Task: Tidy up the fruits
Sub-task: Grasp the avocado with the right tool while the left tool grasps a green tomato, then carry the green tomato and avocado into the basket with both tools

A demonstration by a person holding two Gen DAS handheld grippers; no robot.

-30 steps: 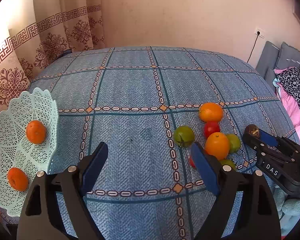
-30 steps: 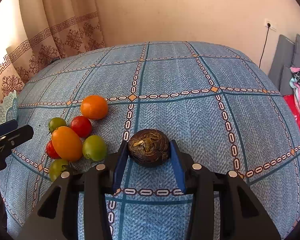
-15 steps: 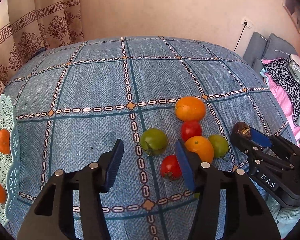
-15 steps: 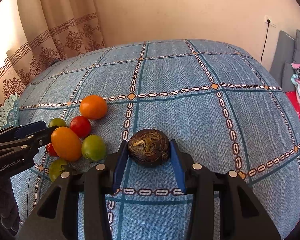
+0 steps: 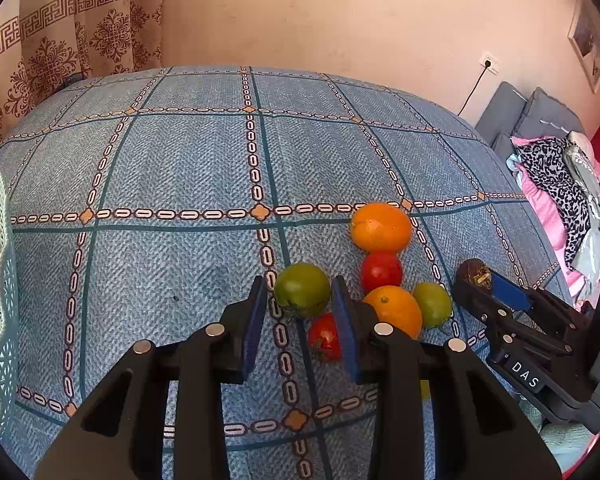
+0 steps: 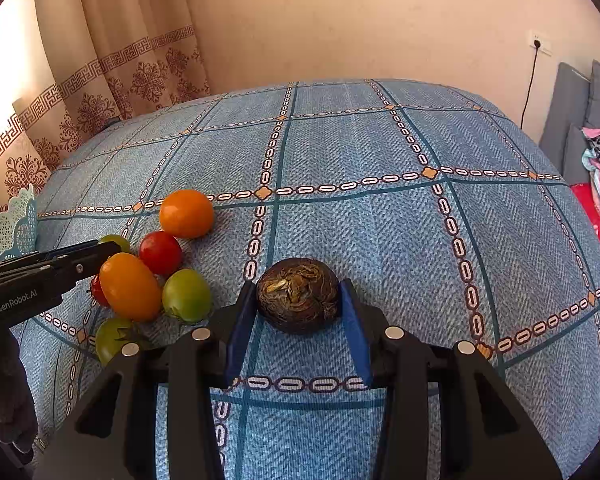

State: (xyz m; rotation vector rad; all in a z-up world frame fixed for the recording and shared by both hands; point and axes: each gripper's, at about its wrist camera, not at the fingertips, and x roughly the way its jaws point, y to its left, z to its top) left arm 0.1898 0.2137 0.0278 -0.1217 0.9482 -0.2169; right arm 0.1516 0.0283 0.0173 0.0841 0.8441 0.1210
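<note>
With the right gripper [image 6: 297, 300] clamped on the dark wrinkled fruit [image 6: 297, 294] at lower centre, the left gripper [image 5: 300, 300], narrowly parted around the green tomato [image 5: 302, 289], should squeeze gently, avoiding the red tomato [image 5: 324, 336] beneath

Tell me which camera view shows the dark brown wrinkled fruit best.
The right wrist view: the dark brown wrinkled fruit sits centered and close, clamped in the right claw. The left wrist view shows only a small part of it at that claw's tip.
</note>
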